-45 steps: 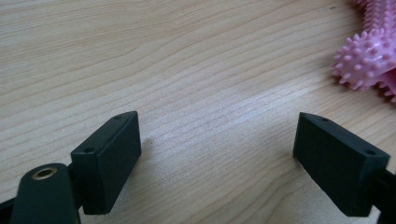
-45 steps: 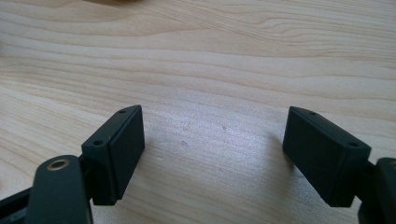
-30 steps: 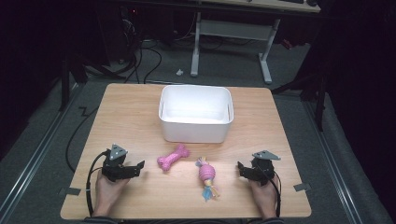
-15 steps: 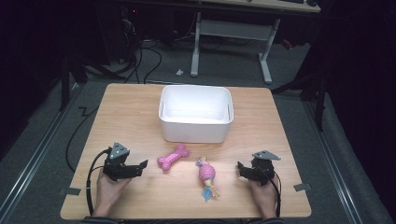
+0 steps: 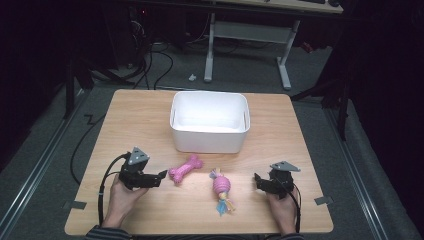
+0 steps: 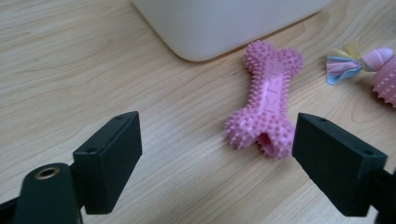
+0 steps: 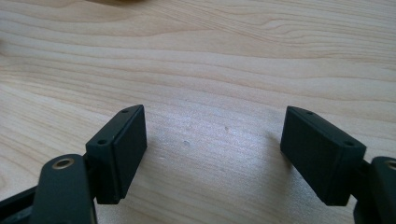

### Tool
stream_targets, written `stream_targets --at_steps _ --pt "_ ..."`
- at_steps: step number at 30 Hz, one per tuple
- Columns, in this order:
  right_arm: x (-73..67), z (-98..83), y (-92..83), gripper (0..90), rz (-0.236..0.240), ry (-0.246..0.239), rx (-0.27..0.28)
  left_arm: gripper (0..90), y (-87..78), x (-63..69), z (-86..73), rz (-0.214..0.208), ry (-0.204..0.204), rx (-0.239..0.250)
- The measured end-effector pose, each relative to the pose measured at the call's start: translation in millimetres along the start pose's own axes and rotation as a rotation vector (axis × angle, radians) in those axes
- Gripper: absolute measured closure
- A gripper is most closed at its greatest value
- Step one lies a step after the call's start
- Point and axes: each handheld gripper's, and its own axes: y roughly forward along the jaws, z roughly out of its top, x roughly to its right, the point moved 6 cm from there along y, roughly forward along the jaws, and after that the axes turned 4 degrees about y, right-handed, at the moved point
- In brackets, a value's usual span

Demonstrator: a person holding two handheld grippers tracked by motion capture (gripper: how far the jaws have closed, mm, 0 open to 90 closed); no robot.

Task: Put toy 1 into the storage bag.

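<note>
The step in hand looks like the approach to a first pick: the left gripper [image 5: 161,176] points at the pink spiky bone toy [image 5: 185,168], which lies on the table [image 5: 300,145] just beyond its fingertips and in front of the white bin [image 5: 210,121]. In the left gripper view the fingers [image 6: 109,154] stand spread with bare wood between them; the jaws have just been closing a little, though nothing sits between them, and the bone's near end lies close against the inner side of the right-hand finger. The right gripper [image 5: 258,182] rests apart, its fingers [image 7: 121,144] spread over bare wood, with the pink ball rope toy [image 5: 221,188] beyond them. Next, I judge, the left gripper must shift until the bone's narrow waist sits between the fingers, then pinch.
</note>
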Motion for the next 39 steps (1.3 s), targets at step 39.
stream_targets --at_steps 39 --pt "-1.2 -0.1 -0.1 22.7 0.010 -0.008 -0.001 39.6 88.4 41.0 36.4 -0.066 0.196 -0.310"
